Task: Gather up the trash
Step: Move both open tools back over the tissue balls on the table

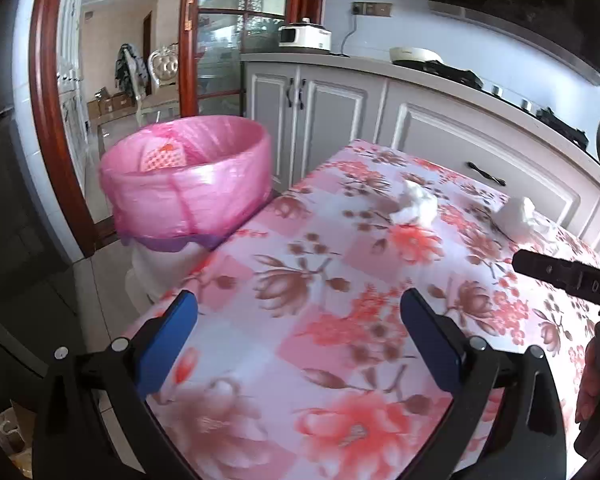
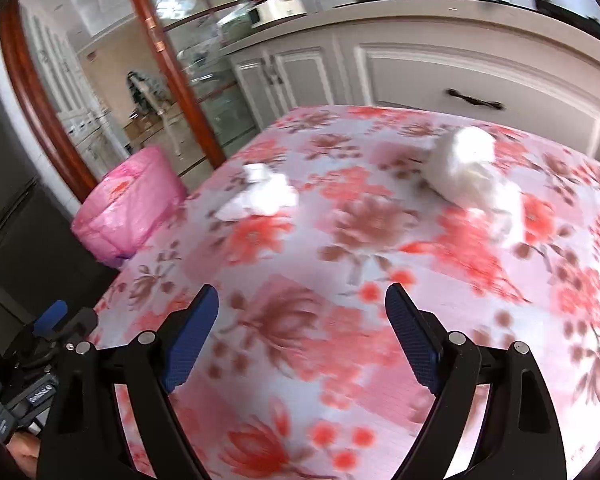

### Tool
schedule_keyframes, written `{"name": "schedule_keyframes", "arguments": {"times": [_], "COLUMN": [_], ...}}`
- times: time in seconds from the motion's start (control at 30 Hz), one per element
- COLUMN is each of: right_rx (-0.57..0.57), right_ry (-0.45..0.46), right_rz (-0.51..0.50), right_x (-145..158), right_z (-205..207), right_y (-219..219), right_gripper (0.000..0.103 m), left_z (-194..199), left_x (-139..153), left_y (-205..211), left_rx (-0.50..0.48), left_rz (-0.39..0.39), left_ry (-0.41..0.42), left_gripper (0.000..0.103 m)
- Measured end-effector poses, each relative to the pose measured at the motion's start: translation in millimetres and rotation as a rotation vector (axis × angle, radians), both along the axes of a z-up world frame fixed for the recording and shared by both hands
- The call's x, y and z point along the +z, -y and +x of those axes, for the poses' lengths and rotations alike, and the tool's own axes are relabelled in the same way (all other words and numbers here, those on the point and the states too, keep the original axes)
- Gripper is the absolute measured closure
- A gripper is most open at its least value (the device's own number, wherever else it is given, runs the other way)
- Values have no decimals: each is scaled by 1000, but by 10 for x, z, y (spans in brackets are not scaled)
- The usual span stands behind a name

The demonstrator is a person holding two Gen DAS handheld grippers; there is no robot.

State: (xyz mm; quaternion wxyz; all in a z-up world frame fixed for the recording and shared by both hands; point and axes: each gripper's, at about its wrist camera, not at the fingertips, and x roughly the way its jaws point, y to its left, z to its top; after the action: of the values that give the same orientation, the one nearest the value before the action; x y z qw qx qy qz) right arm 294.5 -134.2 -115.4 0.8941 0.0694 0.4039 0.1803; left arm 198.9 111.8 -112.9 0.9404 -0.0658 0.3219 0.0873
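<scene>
Both claws, left claw (image 1: 300, 320) and right claw (image 2: 302, 312), hang spread and empty. Beyond the pink-lined bin (image 1: 188, 176), two crumpled tissues lie on the floral surface (image 2: 300, 380); the larger tissue (image 2: 466, 172) sits ahead-right of the right claw, the smaller tissue (image 2: 260, 192) ahead-left.

I count two crumpled white tissue wads (image 2: 262, 192) (image 2: 466, 170) on my one floral tablecloth (image 2: 300, 280) — and one pink-lined trash bin (image 1: 188, 176) beside it — with my two grippers (image 1: 298, 320) (image 2: 302, 312).

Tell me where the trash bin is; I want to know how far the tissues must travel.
The trash bin, lined with a pink bag, stands on the floor off the table's far left corner, before the wood-framed glass door.
</scene>
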Motion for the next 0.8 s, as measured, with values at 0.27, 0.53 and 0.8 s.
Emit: {"name": "schedule_keyframes", "arguments": {"times": [0.27,0.53,0.8], "right_rx": [-128,-225,-275], "right_ry": [3,-10,-9], "right_rz": [0,10,-3], "right_x": [-65,-116,-93], "right_z": [-13,66,199], "right_y": [533,926,1096], "right_gripper": [22,22,18], "left_z": [147,624,815], "left_x": [-34,-101,-233], "left_y": [459,754,821], "left_rx": [-90,-121,-131], "left_rz": [34,83,64], "left_ry": [-16,-46,-80], "left_gripper": [5,5,5]}}
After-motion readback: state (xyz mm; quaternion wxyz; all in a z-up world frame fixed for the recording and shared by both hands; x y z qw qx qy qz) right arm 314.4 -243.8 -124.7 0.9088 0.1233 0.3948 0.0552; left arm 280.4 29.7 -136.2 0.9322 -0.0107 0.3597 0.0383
